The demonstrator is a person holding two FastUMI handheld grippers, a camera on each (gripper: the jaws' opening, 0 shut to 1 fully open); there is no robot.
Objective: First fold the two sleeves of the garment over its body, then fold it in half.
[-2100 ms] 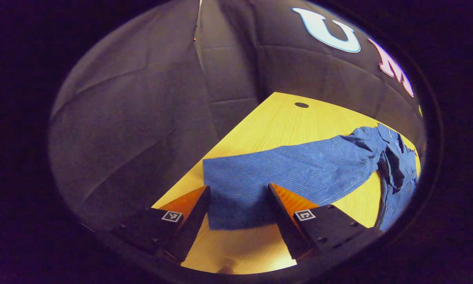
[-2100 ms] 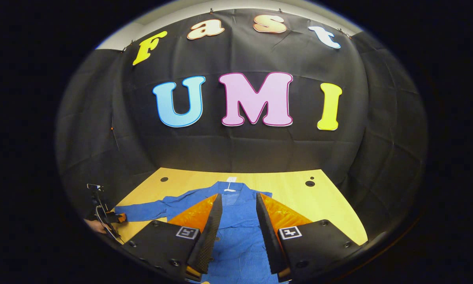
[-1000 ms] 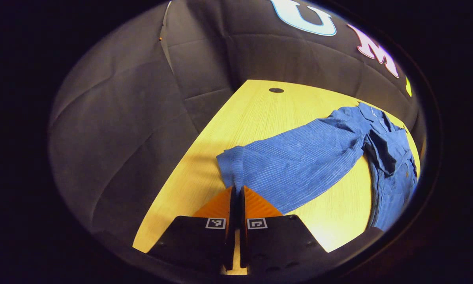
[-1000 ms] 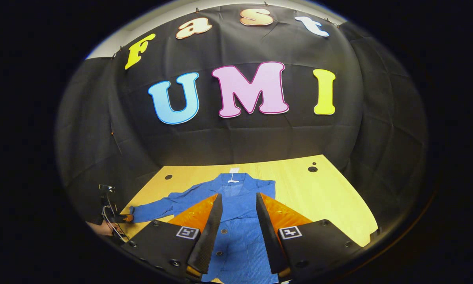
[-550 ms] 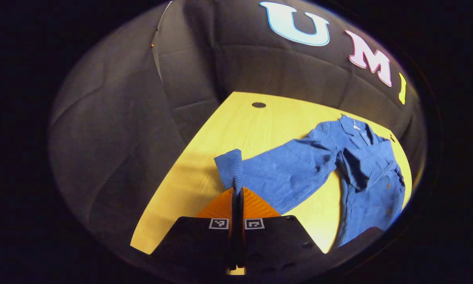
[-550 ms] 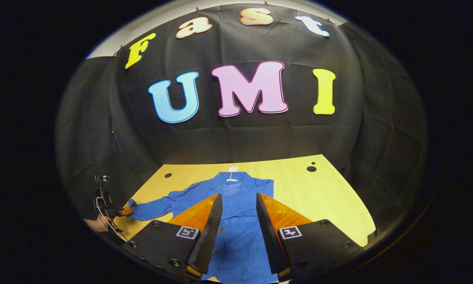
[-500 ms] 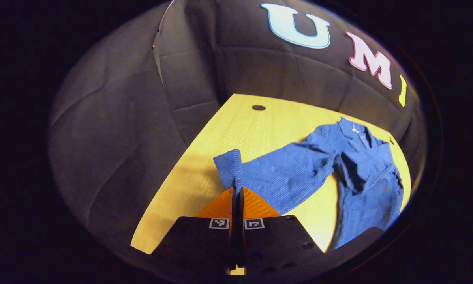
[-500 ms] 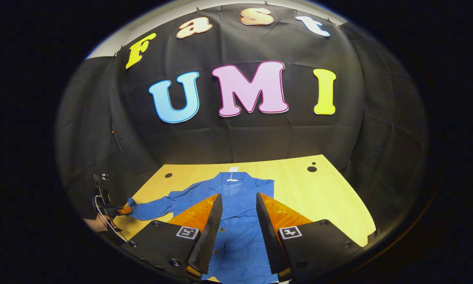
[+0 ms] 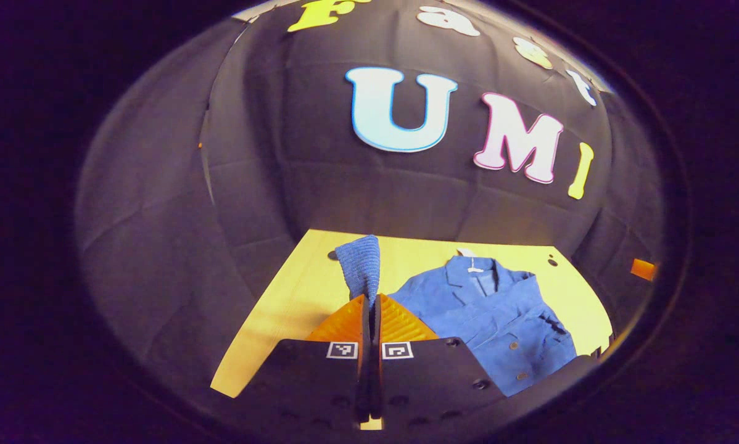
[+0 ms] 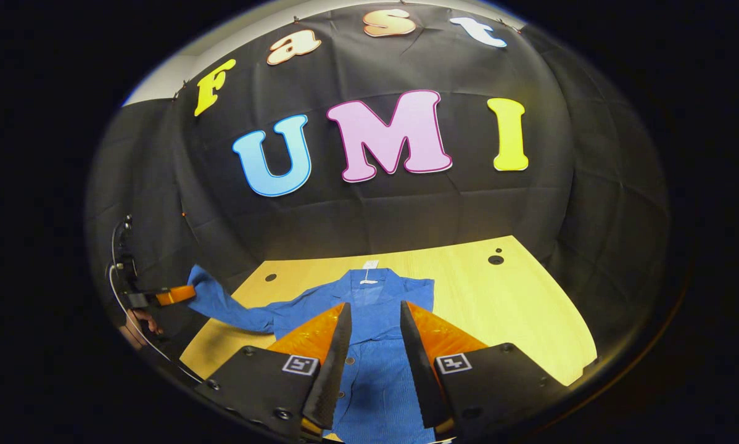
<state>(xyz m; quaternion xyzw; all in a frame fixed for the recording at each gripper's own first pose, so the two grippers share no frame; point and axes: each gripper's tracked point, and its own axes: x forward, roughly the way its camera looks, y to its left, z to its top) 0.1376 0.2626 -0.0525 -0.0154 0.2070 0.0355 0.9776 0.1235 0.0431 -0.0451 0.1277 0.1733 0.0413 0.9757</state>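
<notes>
A blue button-up garment lies flat on the yellow wooden table, collar toward the far wall. My left gripper is shut on the cuff of its sleeve, which stands up above the fingertips. In the right gripper view that sleeve is lifted off the table toward the left gripper, held by a hand. My right gripper hangs open over the garment's body, nothing between its fingers. The other sleeve lies folded over the body.
Round cable holes mark the table's far corners. The black cloth wall closes the table at the back and sides. Bare tabletop lies right of the garment.
My left gripper shut on the sleeve cuff, lifted it off the table and swung toward the garment's body. My right gripper stayed open over the body.
</notes>
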